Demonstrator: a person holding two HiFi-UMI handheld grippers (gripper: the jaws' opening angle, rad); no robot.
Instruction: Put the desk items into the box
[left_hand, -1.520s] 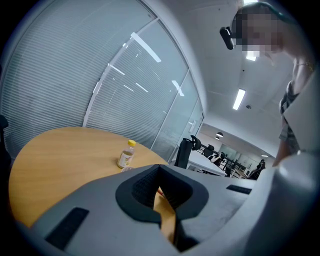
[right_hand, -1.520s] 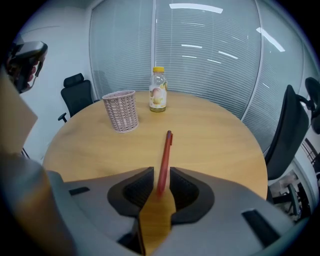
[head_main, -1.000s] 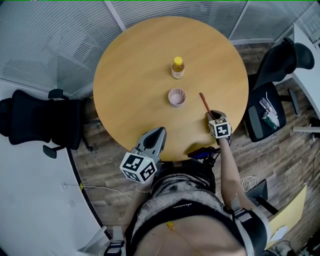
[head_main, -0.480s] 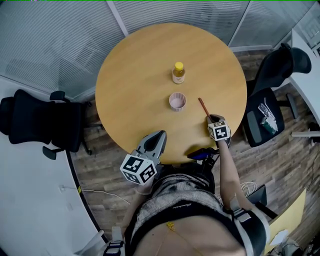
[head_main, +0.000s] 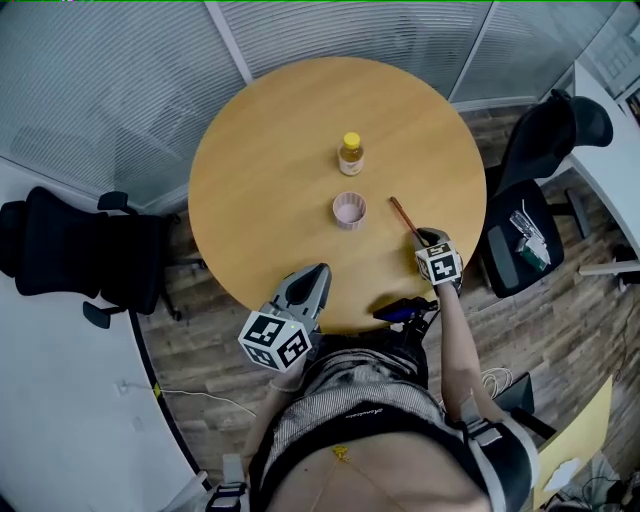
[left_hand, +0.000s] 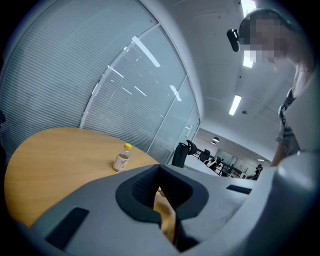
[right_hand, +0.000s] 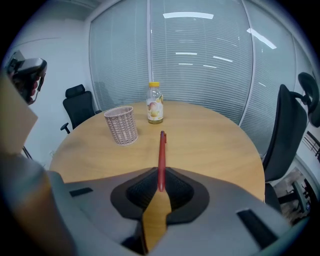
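A round wooden table (head_main: 270, 160) carries a pink patterned cup (head_main: 349, 210) (right_hand: 121, 125) and, behind it, a small bottle with a yellow cap (head_main: 349, 155) (right_hand: 155, 109) (left_hand: 121, 158). My right gripper (head_main: 425, 238) (right_hand: 160, 187) is at the table's right front, shut on a red pen (head_main: 403, 217) (right_hand: 161, 157). The pen sticks out forward, to the right of the cup. Over the near table edge my left gripper (head_main: 318, 270) (left_hand: 159, 180) is shut with nothing in it. No box is in view.
A black office chair (head_main: 80, 250) stands left of the table. Another chair (head_main: 530, 235) at the right has small items on its seat. Glass walls with blinds (head_main: 120, 70) curve behind the table. A white desk corner (head_main: 610, 130) shows at far right.
The head view has drifted a little. Both grippers keep about the same places over the table, and the right one still grips the pen.
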